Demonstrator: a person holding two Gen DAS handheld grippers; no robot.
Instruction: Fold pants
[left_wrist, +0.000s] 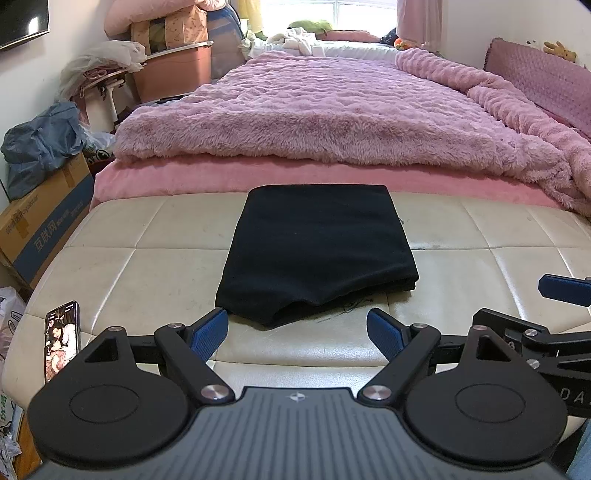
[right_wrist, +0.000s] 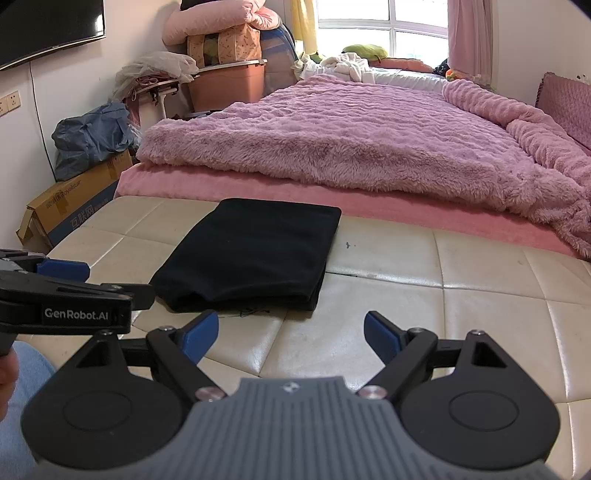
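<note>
The black pants (left_wrist: 317, 251) lie folded into a neat flat rectangle on the cream leather bench (left_wrist: 147, 266), up against the foot of the bed. My left gripper (left_wrist: 297, 334) hovers open just short of the bundle's near edge, with nothing between its blue pads. In the right wrist view the same folded pants (right_wrist: 255, 254) sit ahead and to the left. My right gripper (right_wrist: 290, 338) is open and empty above the bench (right_wrist: 461, 295), a little behind the bundle's near right corner. The left gripper's body crosses that view's left edge.
A phone (left_wrist: 62, 338) lies on the bench's near left corner. A bed with a fluffy pink blanket (left_wrist: 332, 110) runs beyond the bench. Cardboard boxes (left_wrist: 44, 214), bags and a storage bin (left_wrist: 173, 70) crowd the left side. Bare bench shows right of the pants.
</note>
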